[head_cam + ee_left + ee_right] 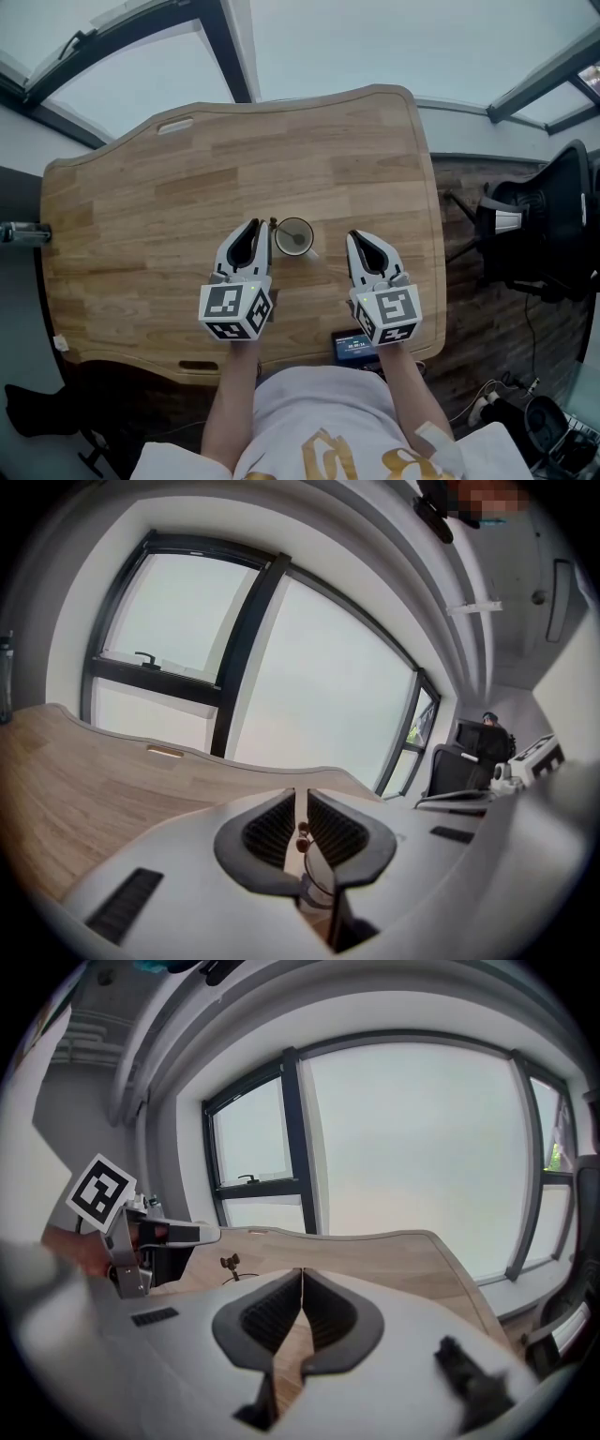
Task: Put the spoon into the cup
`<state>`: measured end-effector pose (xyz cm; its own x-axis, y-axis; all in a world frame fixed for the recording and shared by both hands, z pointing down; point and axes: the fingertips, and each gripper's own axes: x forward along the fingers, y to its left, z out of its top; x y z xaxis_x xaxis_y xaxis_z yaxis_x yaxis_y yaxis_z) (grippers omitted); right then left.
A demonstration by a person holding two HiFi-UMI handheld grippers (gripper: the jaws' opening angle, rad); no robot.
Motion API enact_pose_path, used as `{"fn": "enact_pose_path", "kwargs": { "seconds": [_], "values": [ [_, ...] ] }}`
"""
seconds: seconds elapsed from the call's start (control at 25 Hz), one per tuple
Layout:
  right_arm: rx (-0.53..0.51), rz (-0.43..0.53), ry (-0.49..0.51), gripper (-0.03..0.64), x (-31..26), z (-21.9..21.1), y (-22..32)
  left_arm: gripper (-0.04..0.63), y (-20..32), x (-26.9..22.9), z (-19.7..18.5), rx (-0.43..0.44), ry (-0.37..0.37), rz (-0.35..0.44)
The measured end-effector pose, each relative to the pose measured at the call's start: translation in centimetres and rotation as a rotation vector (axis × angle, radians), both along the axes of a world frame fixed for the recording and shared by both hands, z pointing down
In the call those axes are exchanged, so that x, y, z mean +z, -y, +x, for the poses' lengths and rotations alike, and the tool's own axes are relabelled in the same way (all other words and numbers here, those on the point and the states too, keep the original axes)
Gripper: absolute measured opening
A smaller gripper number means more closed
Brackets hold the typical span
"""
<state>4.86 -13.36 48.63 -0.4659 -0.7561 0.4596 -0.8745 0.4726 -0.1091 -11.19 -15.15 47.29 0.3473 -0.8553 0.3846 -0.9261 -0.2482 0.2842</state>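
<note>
A small glass cup (pixel 294 236) stands on the wooden table (pixel 141 216), between my two grippers. The spoon (pixel 298 240) rests inside it, its ornamented handle end (pixel 273 223) leaning left over the rim. My left gripper (pixel 251 225) sits just left of the cup, its jaws drawn together with nothing held. In the left gripper view the spoon's end (pixel 302 832) and the cup (pixel 319 888) show past the left gripper (pixel 302 794). My right gripper (pixel 356 236) lies right of the cup, shut and empty. The right gripper view shows the spoon's end (pixel 228 1262) standing free.
A small device with a blue screen (pixel 354 345) lies at the table's near edge by the person's body. A black office chair (pixel 553 216) stands off the table's right side. Large windows (pixel 394 37) run beyond the far edge.
</note>
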Motion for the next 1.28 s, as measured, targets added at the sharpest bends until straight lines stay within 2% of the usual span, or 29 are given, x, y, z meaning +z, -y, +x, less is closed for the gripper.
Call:
{"fn": "enact_pose_path", "kwargs": {
  "seconds": [0.28,1.0,1.28],
  "values": [
    [-0.002,0.036,0.005,0.032,-1.7,-0.4,-1.1,0.021,-1.1,-1.6,0.1,0.029,0.025,0.023],
    [0.038,0.149,-0.005,0.031,-6.0,-0.2,-5.0,0.015,-6.0,-4.7,-0.3,0.054,0.139,0.075],
    [0.035,0.193,-0.026,0.031,-7.6,-0.7,-6.7,0.014,-7.5,-6.0,-0.8,0.053,0.142,0.1]
  ]
}}
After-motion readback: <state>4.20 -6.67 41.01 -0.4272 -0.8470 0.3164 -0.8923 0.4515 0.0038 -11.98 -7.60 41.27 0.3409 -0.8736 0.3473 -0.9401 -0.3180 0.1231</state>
